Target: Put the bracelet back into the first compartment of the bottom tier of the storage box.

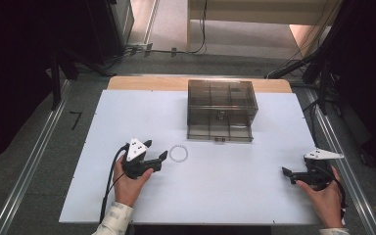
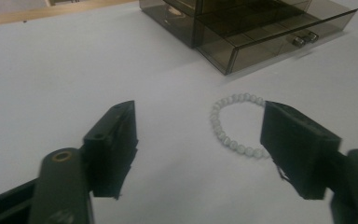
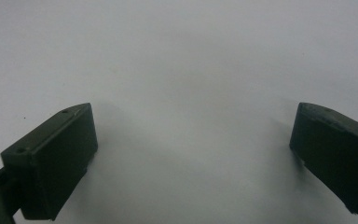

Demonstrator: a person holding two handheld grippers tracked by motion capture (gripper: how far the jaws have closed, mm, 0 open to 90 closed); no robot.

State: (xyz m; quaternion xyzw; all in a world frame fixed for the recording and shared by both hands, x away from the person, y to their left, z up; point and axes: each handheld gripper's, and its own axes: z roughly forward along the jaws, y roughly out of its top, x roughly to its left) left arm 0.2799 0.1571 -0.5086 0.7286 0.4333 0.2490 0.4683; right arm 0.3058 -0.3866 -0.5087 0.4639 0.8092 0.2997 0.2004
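A white bead bracelet lies flat on the white table sheet, a little in front of a smoky clear drawer box. My left gripper stands open just left of the bracelet, its jaws pointing toward it. In the left gripper view the bracelet lies ahead between the spread jaws, its right side hidden behind the right jaw, and the box shows beyond. My right gripper rests near the table's right edge, open, with bare sheet between its jaws.
The drawer box's lower drawer sticks out slightly toward me, with a small metal handle. A wooden strip borders the table's far edge. Metal rails run along the floor on both sides.
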